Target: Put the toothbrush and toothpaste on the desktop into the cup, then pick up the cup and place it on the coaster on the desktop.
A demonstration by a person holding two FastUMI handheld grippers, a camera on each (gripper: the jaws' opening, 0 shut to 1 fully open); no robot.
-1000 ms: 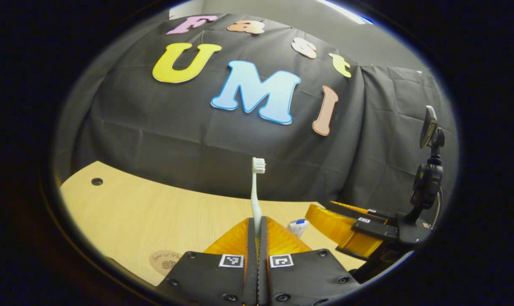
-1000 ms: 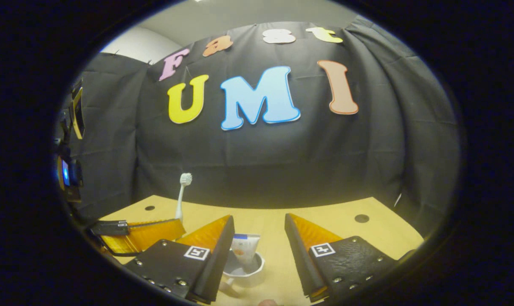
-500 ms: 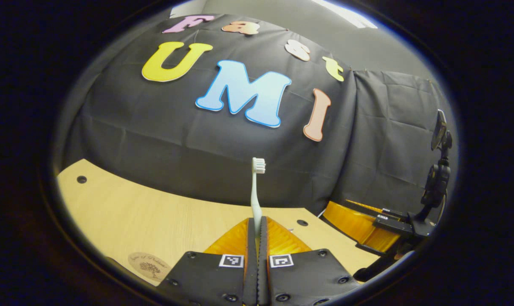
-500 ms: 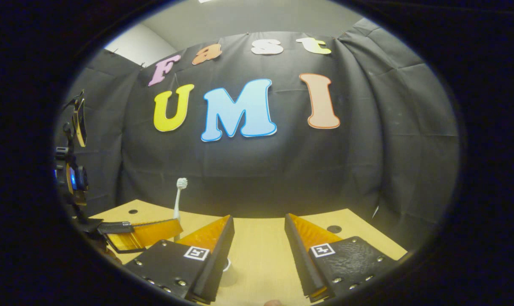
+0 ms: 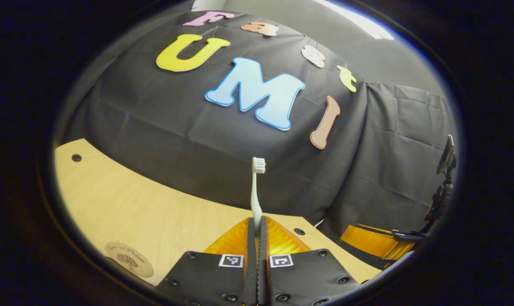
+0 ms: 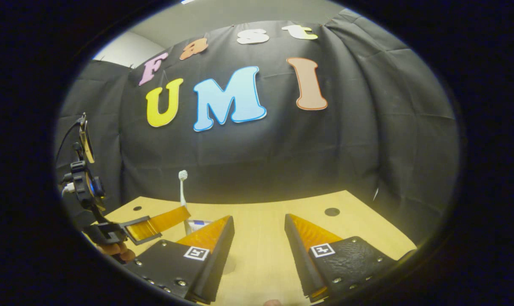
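Pale wood-grain desktop (image 5: 125, 204) before a black cloth wall. The left gripper (image 5: 257, 225), fingers pressed together, pinches a slim toothbrush (image 5: 255, 187) by its handle — bristles up, clear of the desk. The right gripper (image 6: 259, 231) stands spread, holding nothing. A round cork-like coaster (image 5: 128, 264) lies flat nearby. Judgement: lower the brush vertically — handle first — to avoid tipping the cup.
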